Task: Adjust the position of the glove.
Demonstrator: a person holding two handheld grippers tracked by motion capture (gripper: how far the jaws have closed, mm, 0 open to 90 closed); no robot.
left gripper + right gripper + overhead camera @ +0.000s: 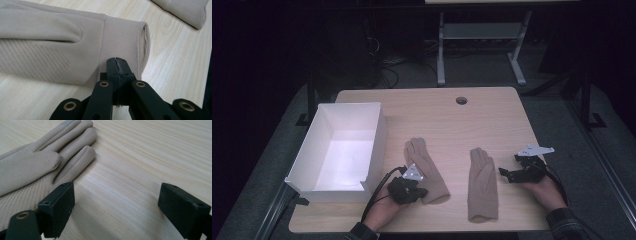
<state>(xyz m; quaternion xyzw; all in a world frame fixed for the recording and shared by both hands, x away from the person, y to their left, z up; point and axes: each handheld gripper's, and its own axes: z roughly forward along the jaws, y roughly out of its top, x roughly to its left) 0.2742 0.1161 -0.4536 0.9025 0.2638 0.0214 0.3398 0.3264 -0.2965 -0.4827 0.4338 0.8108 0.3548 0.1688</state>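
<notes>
Two beige gloves lie flat on the wooden table (492,120). The left glove (427,167) has its cuff toward the person, and my left gripper (423,191) sits at that cuff. In the left gripper view its jaws are shut (117,61), with the tips against the lower edge of the cuff (125,47); I cannot tell whether fabric is pinched. The right glove (483,182) lies left of my right gripper (504,174). That gripper stands open (117,200) just above the bare wood, and the glove's fingers (72,150) lie beside its left jaw.
An open white box (307,145) stands at the table's left edge, close to the left glove. A round cable hole (461,100) sits near the far edge. The other glove's cuff (185,10) shows at the top right of the left gripper view.
</notes>
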